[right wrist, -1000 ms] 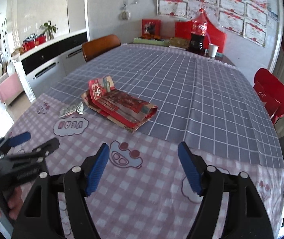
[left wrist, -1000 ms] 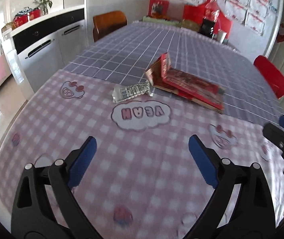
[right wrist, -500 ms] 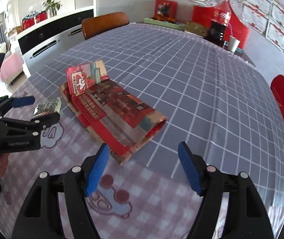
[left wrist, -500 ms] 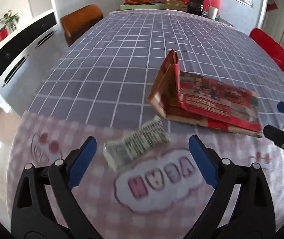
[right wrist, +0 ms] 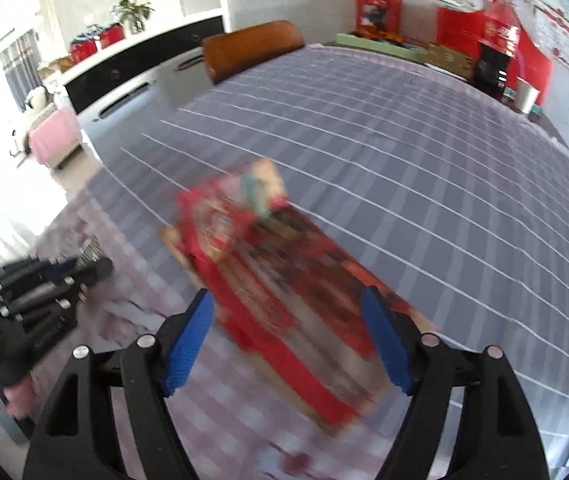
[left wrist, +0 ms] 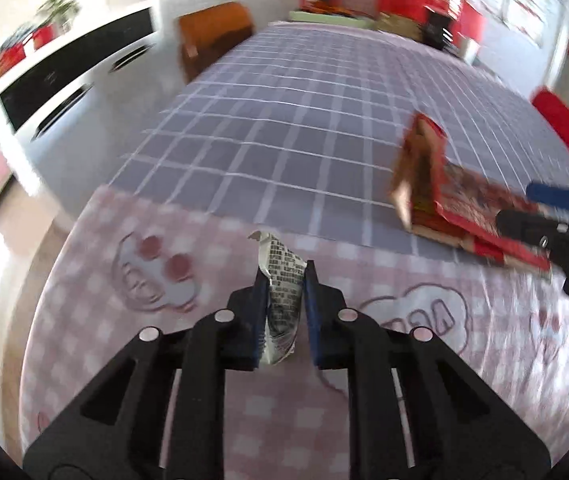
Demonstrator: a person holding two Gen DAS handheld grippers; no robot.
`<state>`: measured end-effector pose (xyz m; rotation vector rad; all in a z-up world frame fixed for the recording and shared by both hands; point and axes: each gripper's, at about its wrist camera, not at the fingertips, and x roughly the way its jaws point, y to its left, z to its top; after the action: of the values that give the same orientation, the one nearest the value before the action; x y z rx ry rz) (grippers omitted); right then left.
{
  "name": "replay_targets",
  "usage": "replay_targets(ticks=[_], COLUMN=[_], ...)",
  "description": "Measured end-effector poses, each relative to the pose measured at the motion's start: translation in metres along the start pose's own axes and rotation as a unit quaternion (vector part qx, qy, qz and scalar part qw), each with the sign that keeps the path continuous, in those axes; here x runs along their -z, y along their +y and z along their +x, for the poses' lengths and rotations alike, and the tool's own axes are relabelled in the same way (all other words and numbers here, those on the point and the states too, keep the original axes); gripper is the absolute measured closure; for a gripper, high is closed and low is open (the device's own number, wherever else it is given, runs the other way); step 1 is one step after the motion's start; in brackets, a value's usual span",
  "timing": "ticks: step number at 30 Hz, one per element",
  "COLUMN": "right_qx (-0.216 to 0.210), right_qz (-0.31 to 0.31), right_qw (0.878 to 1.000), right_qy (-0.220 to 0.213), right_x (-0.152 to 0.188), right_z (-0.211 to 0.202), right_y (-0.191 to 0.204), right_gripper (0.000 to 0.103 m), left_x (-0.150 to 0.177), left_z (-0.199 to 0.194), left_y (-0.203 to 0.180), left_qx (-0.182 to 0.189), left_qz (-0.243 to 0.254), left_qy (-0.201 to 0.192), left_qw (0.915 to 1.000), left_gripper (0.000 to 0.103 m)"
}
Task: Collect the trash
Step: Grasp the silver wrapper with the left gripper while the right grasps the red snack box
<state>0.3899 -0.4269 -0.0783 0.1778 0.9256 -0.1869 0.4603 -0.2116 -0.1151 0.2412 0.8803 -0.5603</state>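
Pink checked cloth (left wrist: 364, 420) under left tool's (left wrist: 286, 280) closing jaws, wrapper (left wrist: 280, 280) pinched.

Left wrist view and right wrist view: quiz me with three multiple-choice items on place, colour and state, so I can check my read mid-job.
1. Where does the flattened red carton lie?
A. Across the seam between the grey grid cloth and the pink check cloth
B. On the brown chair
C. On the floor

2. What colour are the pads on the gripper fingers?
A. Green
B. Blue
C. Yellow

3. What is between the jaws of the left gripper?
A. Nothing
B. The carton
C. A crumpled printed wrapper

Answers:
1 A, its far end is on grey grid, its near end on pink check.
2 B, both wrist views show blue pads on black frames.
3 C, the jaws are closing with the wrapper pinched between the pads, while the right gripper straddles the carton, jaws opening.
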Motion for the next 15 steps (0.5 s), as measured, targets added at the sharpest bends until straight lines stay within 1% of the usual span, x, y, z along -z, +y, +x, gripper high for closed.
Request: replay_targets(ticks=[2,4,7,9,10,11,12,13,14,15], right_qx=[-0.009,0.004,0.017,0.047,0.073,0.084,0.093,0.101,0.107,0.115], right_qz=[-0.005,-0.009,-0.005,0.002,0.006,0.01,0.007,-0.001,-0.01,-0.009], right_qw=[1.0,1.0,1.0,0.999,0.997,0.996,0.996,0.995,0.994,0.993], right_qy=[-0.012,-0.017,-0.005,0.001,0.011,0.014,0.003,-0.008,-0.012,-0.009], right_x=[-0.009,-0.017,-0.028,-0.033,-0.035,-0.034,-0.034,-0.032,-0.032,-0.031], right_z=[0.005,0.014,0.034,0.049,0.058,0.064,0.067,0.068,0.068,0.066], right_y=[0.018,0.034,0.056,0.064,0.066,0.067,0.069,0.072,0.074,0.075], right_gripper=[0.025,0.025,0.025,0.025,0.025,0.025,0.026,0.048,0.058,0.065], left_x=[-0.001,-0.002,-0.002,-0.002,-0.002,-0.003,-0.004,-0.003,-0.003,-0.002], left_z=[-0.005,-0.011,-0.02,-0.024,-0.025,-0.025,-0.026,-0.027,-0.028,-0.03], left_y=[0.011,0.019,0.027,0.03,0.032,0.033,0.036,0.038,0.039,0.041], left_qx=[-0.015,-0.021,-0.026,-0.044,-0.053,-0.053,-0.05,-0.052,-0.054,-0.055], left_qz=[-0.024,-0.039,-0.052,-0.057,-0.062,-0.065,-0.069,-0.072,-0.072,-0.07], left_qy=[-0.007,-0.016,-0.027,-0.035,-0.037,-0.037,-0.035,-0.035,-0.036,-0.037], left_qw=[0.9996,0.9989,0.9979,0.9967,0.996,0.9958,0.9957,0.9954,0.9953,0.9953], left_gripper=[0.086,0.086,0.086,0.086,0.086,0.086,0.086,0.086,0.086,0.086])
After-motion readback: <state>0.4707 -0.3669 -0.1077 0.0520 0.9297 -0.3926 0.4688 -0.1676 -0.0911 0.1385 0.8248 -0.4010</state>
